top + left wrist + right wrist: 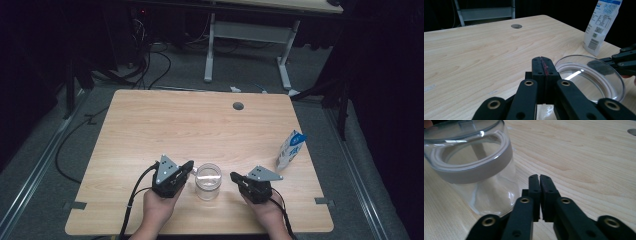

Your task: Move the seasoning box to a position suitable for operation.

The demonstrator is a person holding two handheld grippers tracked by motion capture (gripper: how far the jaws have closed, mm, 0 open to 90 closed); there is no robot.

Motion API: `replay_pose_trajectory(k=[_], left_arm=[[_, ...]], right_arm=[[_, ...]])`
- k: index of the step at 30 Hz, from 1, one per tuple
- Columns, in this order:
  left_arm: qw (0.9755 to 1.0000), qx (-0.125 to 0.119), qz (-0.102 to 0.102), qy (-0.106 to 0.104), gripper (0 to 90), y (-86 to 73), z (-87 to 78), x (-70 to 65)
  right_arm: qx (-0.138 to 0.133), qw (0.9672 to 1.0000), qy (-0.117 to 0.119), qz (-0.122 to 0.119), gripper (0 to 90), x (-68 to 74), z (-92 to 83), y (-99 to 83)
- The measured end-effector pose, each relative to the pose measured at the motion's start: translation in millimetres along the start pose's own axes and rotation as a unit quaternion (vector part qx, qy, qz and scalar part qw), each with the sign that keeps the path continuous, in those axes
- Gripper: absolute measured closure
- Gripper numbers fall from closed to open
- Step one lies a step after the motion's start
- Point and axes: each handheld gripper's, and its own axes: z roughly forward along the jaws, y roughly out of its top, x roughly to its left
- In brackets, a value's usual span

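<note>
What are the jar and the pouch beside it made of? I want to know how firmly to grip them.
The jar looks like clear glass or hard plastic: see-through wall, bright glints, with a clear lid and a pale seal ring. The pouch looks like printed, slightly glossy plastic film or coated paper, standing upright.

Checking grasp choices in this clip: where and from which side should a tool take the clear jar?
Probably the jar by its straight glass wall below the lid band, from a side: it stands upright between both shut tools, left tool and right tool.
</note>
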Motion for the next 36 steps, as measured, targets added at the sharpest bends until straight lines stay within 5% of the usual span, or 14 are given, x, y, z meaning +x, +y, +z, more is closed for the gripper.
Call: replay_pose_trajectory(k=[36], left_arm=[[0.9999, -0.010, 0.006, -0.003, 90.0, -6.7, -0.9, -0.1]], right_arm=[[-0.013, 0.9997, 0.012, -0.015, 89.5, 11.8, -6.3, 6.4]])
